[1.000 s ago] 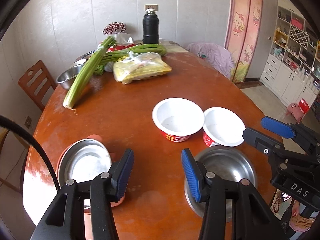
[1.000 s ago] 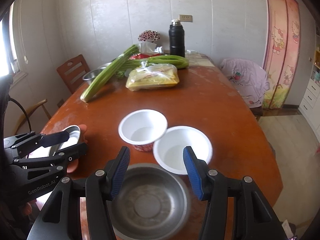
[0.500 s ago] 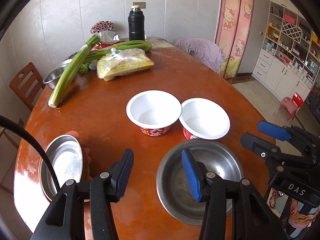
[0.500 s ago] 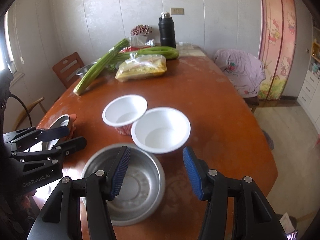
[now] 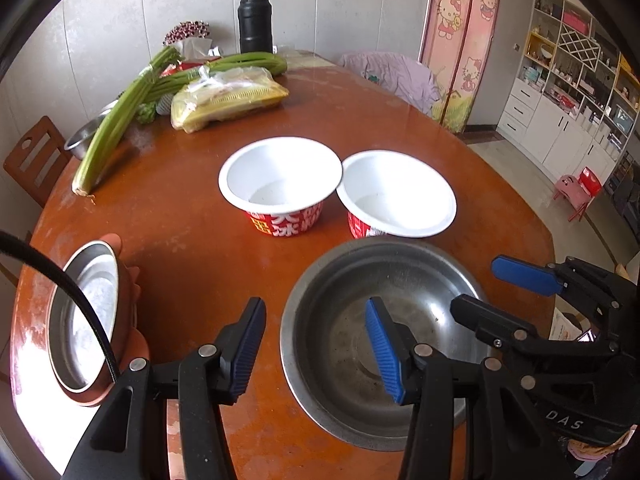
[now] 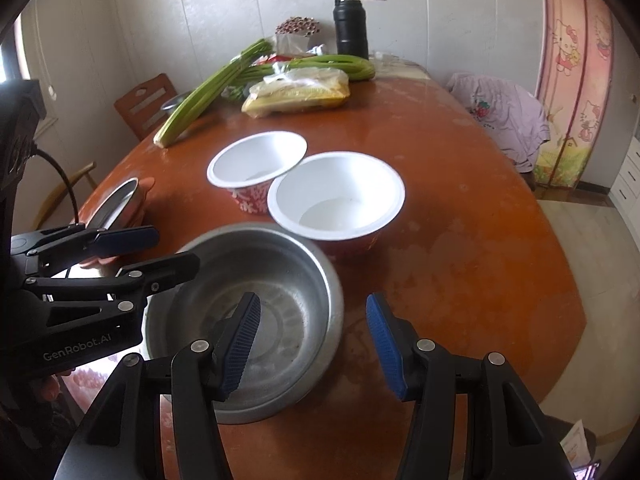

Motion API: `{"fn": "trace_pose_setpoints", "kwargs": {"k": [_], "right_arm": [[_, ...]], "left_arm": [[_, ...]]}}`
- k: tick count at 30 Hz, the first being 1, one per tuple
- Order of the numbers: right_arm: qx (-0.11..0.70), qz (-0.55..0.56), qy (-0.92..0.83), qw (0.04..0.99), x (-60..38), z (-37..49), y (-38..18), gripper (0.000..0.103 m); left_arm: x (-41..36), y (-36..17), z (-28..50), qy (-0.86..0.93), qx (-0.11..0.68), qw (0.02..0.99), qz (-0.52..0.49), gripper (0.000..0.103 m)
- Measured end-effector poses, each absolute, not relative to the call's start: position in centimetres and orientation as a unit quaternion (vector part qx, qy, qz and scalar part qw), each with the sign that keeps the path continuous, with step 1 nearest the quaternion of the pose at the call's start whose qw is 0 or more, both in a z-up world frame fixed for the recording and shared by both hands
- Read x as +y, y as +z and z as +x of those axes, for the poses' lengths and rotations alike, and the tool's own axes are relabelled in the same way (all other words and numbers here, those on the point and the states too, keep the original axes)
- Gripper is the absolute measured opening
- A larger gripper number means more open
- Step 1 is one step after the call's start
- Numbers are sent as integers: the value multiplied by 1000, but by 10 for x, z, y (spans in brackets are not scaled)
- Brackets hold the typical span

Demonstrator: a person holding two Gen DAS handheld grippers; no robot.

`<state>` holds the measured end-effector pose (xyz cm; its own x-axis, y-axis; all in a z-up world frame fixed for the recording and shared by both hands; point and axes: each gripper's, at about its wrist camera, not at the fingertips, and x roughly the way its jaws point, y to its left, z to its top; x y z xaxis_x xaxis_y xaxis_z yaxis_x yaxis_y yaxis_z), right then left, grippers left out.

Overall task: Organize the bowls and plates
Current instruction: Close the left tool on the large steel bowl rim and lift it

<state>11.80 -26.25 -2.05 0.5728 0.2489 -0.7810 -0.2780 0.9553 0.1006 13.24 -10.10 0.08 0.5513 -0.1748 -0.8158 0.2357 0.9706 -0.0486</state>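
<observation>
While both hover over table [image 5: 192, 248], left gripper [image 5: 316, 344] and right gripper [image 6: 314, 344] gape, holding nothing; steel bowl [image 5: 352, 320] beneath, two white bowls [image 5: 280, 184] touching behind, steel plate [image 5: 80, 320] at left edge.

White letters "GenRobot.AI" stand on the black body of the left tongs [image 6: 132, 246], seen at the left edge of the right wrist view. White letters "DAS" stand on the black body of the right tongs [image 5: 496, 288], low at the right edge of the left wrist view. The left paper bowl [image 5: 280, 188], near the middle of the bench [image 5: 192, 248], carries large white Chinese characters on its red side wall; they are too cropped to read surely.
</observation>
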Motion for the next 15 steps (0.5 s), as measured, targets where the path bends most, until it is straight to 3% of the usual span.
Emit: {"fn": "trace_pose_setpoints", "kwargs": {"k": [15], "right_arm": [[475,5,127,871,-269,137,-49,57]], "left_arm": [[-99,-26,137,-118,489,864,25,51]]}}
